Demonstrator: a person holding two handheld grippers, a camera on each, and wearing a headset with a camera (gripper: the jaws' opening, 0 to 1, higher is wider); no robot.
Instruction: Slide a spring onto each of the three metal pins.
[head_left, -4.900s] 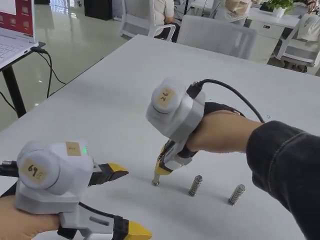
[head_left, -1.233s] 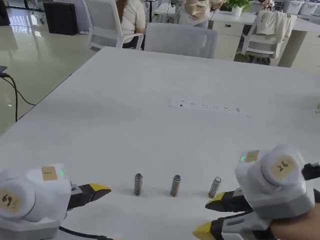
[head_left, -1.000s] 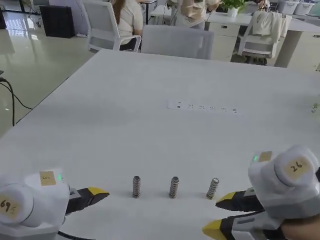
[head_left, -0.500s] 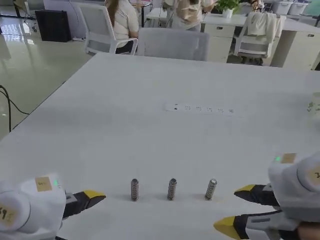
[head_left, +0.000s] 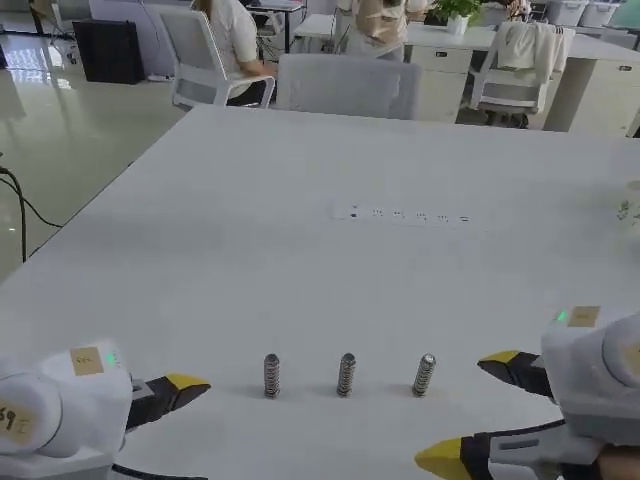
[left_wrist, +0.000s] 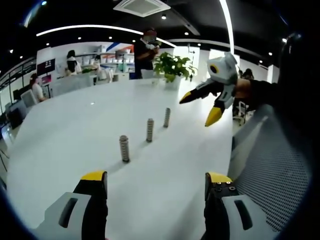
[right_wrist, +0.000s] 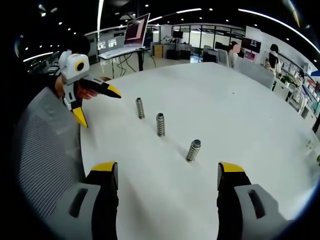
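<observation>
Three springs stand upright in a row near the white table's front edge, each over a metal pin: left spring (head_left: 271, 375), middle spring (head_left: 346, 373), right spring (head_left: 424, 374). The pin tips show at their tops. In the left gripper view the row runs from the near spring (left_wrist: 124, 148) away to the far spring (left_wrist: 167, 117). My left gripper (head_left: 175, 400) is open, left of the row, with nothing in it. My right gripper (head_left: 455, 410) is open and holds nothing, right of the row. Both sit apart from the springs.
A socket strip (head_left: 405, 214) is set into the table's middle. Grey chairs (head_left: 345, 85) stand at the far edge, with people seated beyond. A laptop (right_wrist: 132, 32) sits on a side desk. The table's left edge (head_left: 90, 215) drops to the floor.
Earlier the right gripper was down at the leftmost pin; now it is drawn back to the right of the row, open. In the last second it slid further right.
</observation>
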